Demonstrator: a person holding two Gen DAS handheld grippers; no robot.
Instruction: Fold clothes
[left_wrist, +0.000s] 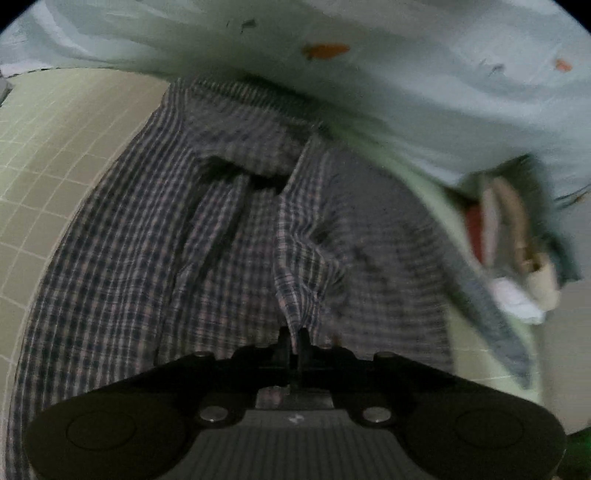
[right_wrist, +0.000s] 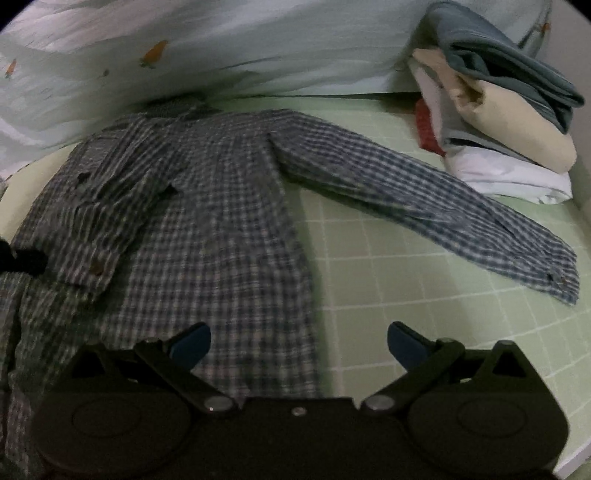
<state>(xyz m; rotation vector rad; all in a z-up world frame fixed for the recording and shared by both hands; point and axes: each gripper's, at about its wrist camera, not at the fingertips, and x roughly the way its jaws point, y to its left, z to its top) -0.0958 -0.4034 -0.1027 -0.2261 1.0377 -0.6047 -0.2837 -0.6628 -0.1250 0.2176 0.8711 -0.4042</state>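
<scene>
Pale green gridded bedding (left_wrist: 55, 155) spreads under everything, with a light quilt printed with orange carrots (left_wrist: 406, 92) bunched along the far edge. From the left wrist view, the left gripper (left_wrist: 294, 338) has its dark fingers pinched together on a raised fold of the plaid shirt (left_wrist: 184, 240), which stretches away ahead of the fingertips and to both sides of them. Off to the right of the fingers, blurred, sits a stack of folded clothes (left_wrist: 517, 240).

From the right wrist view, the right gripper (right_wrist: 299, 341) hovers with its blue-tipped fingers (right_wrist: 192, 345) wide apart, nothing between them. The shirt's body lies ahead of and under the left finger, its hem edge running between the two fingers. One sleeve (right_wrist: 424, 195) reaches out ahead to the right, toward the folded stack (right_wrist: 498, 110).
</scene>
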